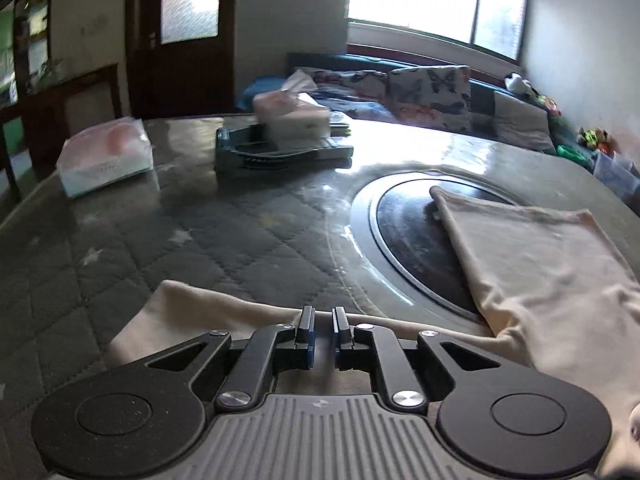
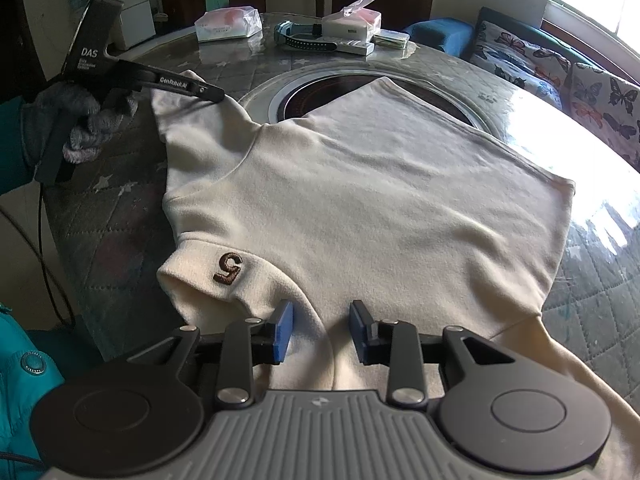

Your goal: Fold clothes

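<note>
Lying spread across the round quilted counter (image 2: 120, 216), the cream sweater (image 2: 360, 200) covers part of the dark inset disc (image 2: 320, 96) at the counter's middle; a brown "5" (image 2: 228, 268) is stitched on its collar, which faces the right wrist camera.

A hand in a grey knitted glove (image 2: 76, 120) holds the left tool (image 2: 218, 96) low and nearly level at the sweater's far left sleeve (image 2: 180, 112). In the left wrist view that tool (image 1: 323, 320) shows only a narrow gap between its fingers, with the sleeve's edge (image 1: 192, 312) beneath their tips. Whether any cloth is pinched there cannot be told, since the fingers hide the contact.

The right tool (image 2: 321, 320) hangs over the near end of the sweater beside the collar, its blue pads (image 2: 284, 332) well apart and gripping nothing.

The near hem runs out of both views, cut off by the tool bodies. Across the counter, two tissue packs (image 2: 228, 24) and a tray (image 1: 280, 152) look blurred. Window glare washes out the counter's right side.
</note>
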Tool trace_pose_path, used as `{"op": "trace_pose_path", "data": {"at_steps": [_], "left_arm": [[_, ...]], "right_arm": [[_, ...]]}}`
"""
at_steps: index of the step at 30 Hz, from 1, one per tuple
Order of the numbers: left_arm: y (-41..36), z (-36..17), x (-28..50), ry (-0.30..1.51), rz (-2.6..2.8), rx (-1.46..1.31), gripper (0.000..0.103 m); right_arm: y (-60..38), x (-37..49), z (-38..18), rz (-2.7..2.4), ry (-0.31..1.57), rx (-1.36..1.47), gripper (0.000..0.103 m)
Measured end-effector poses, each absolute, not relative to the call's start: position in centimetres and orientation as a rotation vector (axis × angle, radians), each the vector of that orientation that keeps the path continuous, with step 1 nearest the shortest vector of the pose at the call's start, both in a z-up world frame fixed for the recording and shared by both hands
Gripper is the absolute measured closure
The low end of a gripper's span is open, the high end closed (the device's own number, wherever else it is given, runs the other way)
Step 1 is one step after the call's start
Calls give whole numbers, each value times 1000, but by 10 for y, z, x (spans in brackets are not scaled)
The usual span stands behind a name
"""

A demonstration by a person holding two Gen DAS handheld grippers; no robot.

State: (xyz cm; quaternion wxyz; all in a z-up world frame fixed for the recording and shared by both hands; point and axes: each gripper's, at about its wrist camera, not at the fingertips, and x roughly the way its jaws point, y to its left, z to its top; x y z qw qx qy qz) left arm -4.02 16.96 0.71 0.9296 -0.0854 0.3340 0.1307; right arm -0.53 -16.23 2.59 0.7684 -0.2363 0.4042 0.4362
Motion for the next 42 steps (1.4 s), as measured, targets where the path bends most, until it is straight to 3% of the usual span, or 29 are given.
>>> {"op": "trace_pose_path", "data": {"at_steps": [14, 24, 42], "left_arm": [[86, 16, -14, 693, -85, -234, 93], [102, 3, -16, 723, -18, -313, 96], [132, 9, -109, 724, 17, -257, 93]], "right_arm": [[-162, -6, 25, 945, 873, -510, 72], [-164, -5, 24, 954, 869, -504, 72], [-166, -6, 25, 959, 860, -511, 71]]}}
